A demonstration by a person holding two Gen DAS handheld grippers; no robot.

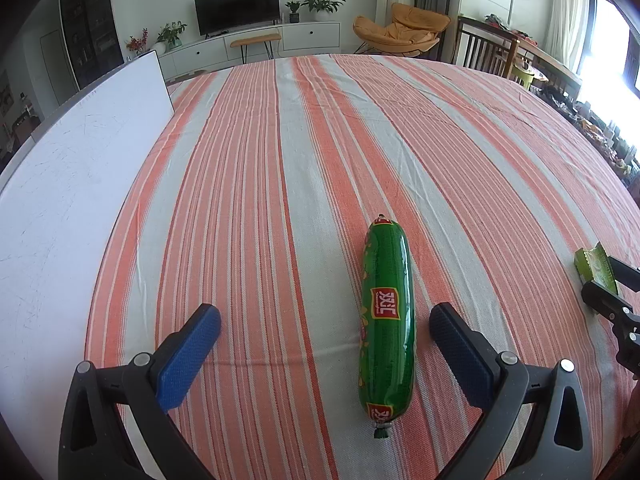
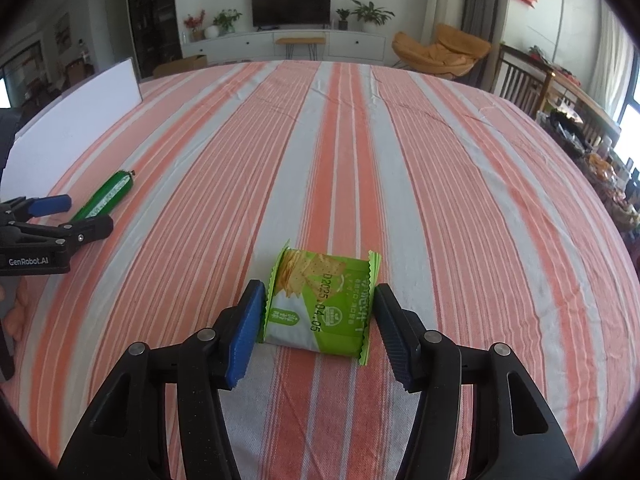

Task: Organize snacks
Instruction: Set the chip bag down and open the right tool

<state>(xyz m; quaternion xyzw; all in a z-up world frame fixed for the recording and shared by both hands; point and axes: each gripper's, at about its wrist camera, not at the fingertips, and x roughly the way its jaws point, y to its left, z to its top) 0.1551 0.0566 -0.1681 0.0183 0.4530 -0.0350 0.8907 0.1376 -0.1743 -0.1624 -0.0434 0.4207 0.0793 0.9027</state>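
A green sausage (image 1: 386, 320) in a shiny wrapper lies lengthwise on the striped tablecloth (image 1: 280, 160). My left gripper (image 1: 325, 312) stands open around it; the sausage is nearer the right finger and touches neither pad. A green cracker packet (image 2: 320, 304) lies flat on the cloth between the fingers of my right gripper (image 2: 319, 290). Those jaws stand just wider than the packet, each pad close beside a crimped end. The right wrist view shows the left gripper (image 2: 68, 216) and the sausage (image 2: 108, 196) at far left. The left wrist view shows the packet (image 1: 592, 268) at the right edge.
A white board (image 1: 80, 160) lies along the table's left side, also in the right wrist view (image 2: 80, 100). The striped cloth (image 2: 360, 140) stretches far ahead. Wooden chairs (image 2: 520, 76) and clutter stand beyond the right edge.
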